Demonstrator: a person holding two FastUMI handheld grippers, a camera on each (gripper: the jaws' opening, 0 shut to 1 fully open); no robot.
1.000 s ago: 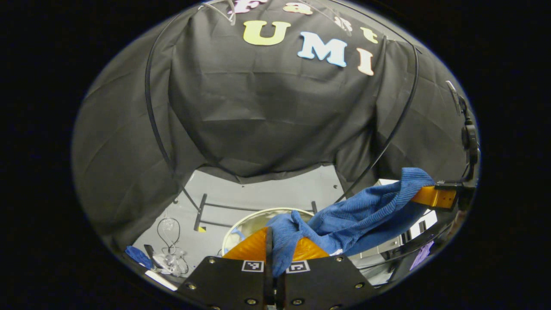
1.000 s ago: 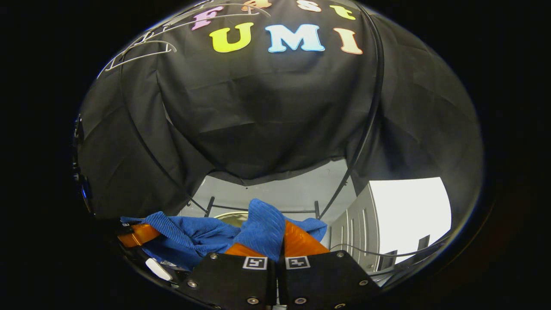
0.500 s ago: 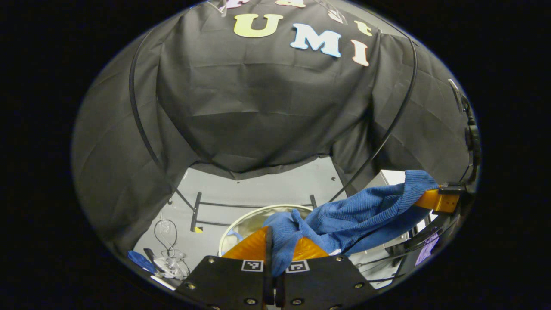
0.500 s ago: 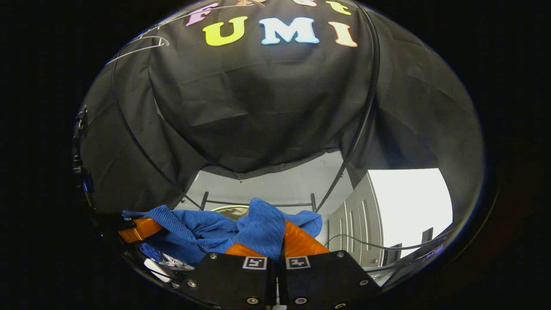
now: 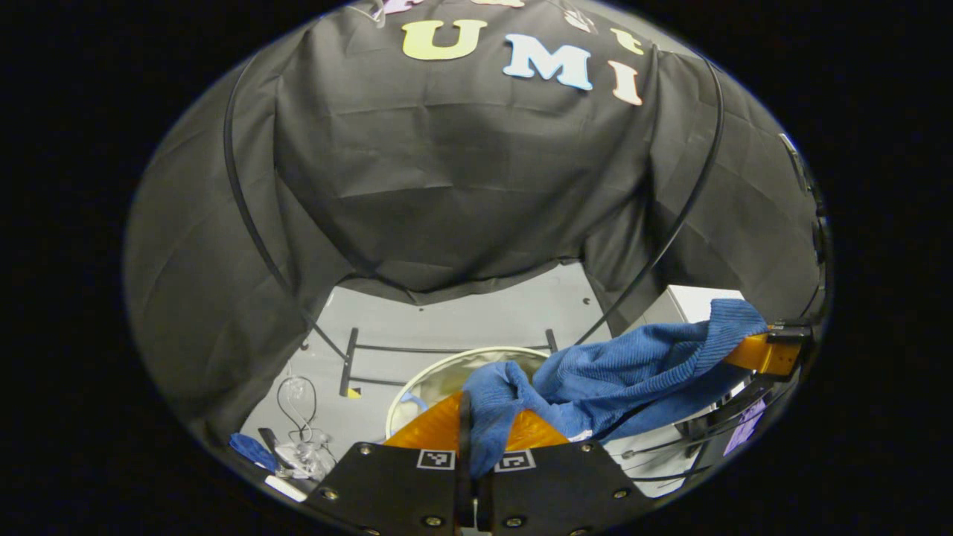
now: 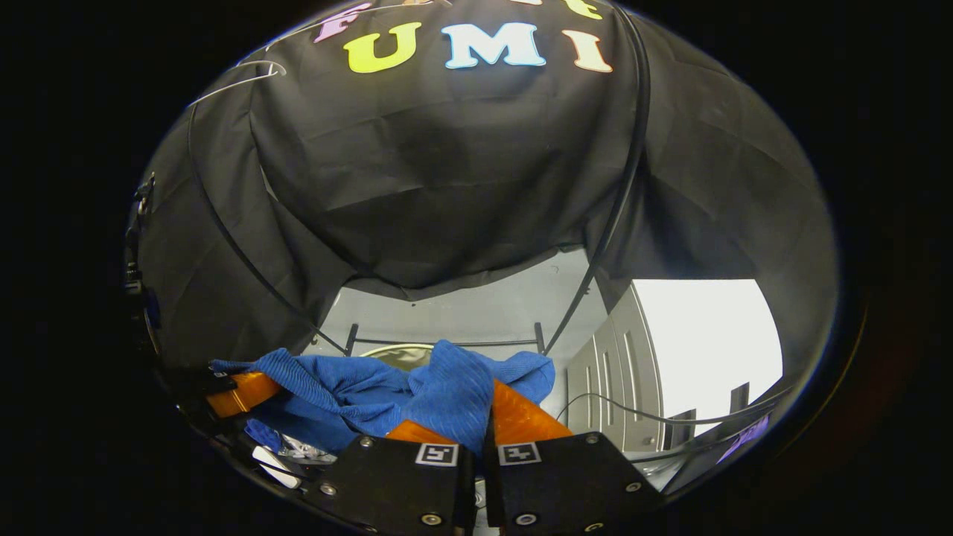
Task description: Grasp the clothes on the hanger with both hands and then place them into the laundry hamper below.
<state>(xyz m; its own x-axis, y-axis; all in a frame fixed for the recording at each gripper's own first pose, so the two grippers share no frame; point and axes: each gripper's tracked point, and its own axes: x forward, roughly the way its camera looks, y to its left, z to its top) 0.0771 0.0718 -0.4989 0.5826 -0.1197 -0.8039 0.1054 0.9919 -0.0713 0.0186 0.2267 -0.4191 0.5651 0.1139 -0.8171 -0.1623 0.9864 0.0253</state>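
Observation:
A blue ribbed garment (image 5: 618, 372) hangs stretched between my two grippers, off its hanger. My left gripper (image 5: 467, 406) is shut on one bunched end of it. In the left gripper view the right gripper (image 5: 759, 351) holds the other end at the far right. In the right gripper view my right gripper (image 6: 488, 402) is shut on a fold of the blue garment (image 6: 357, 394), and the left gripper (image 6: 238, 393) pinches its far end at lower left. The round pale-rimmed laundry hamper (image 5: 439, 380) stands open on the floor below the cloth, its rim (image 6: 394, 351) peeking over the fabric.
A white wire hanger (image 6: 238, 78) hangs empty at the upper left. A black rack foot (image 5: 447, 348) crosses the grey floor behind the hamper. Cables and small clutter (image 5: 298, 447) lie at lower left. A white cabinet (image 6: 603, 380) stands to the right.
Both grippers have sunk slightly with the garment still held taut between them; the floor and hamper sit a little higher in the views. Both grips are unchanged.

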